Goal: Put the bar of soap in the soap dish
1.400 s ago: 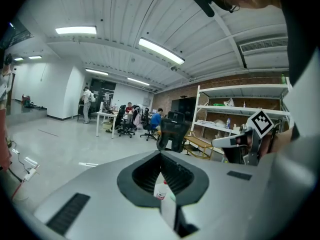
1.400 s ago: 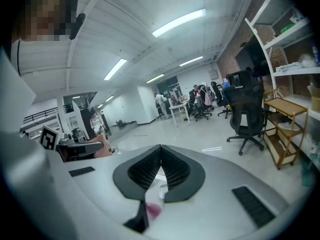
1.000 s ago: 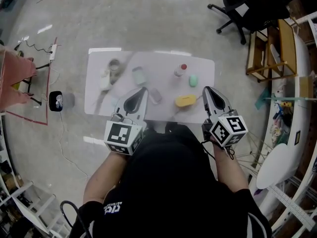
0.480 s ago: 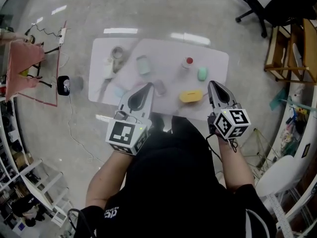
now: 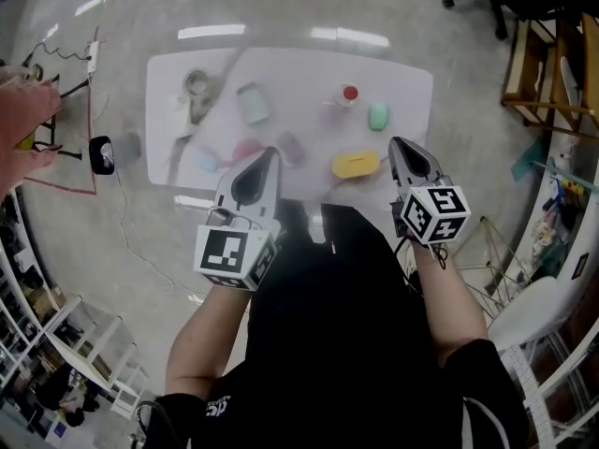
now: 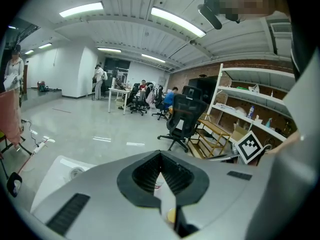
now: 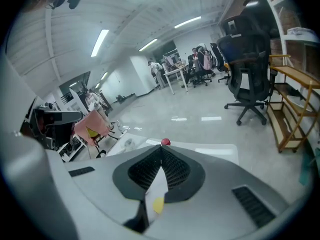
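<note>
On the white table (image 5: 402, 82) lies a yellow oval piece (image 5: 356, 165) near the front edge, with a small green oval piece (image 5: 378, 116) behind it. I cannot tell which is the soap and which the dish. My left gripper (image 5: 267, 152) hovers over the front edge, left of the yellow piece, its jaws together and empty. My right gripper (image 5: 398, 143) hangs just right of the yellow piece, also shut and empty. The left gripper (image 6: 161, 155) and right gripper (image 7: 161, 148) each show the yellow piece (image 7: 158, 204) below the closed tips.
Also on the table are a red-capped bottle (image 5: 348, 94), a teal box (image 5: 253, 103), pink (image 5: 247, 148) and purple (image 5: 290, 146) pieces, a tape roll (image 5: 197, 84) and a white bottle (image 5: 179, 120). A wooden shelf (image 5: 538, 73) stands right, cables and a pink cloth (image 5: 23, 120) left.
Both grippers have sunk toward the table's front edge, still shut and empty. The head view has shifted, so the table now sits more centred. Nothing on the table has moved.
</note>
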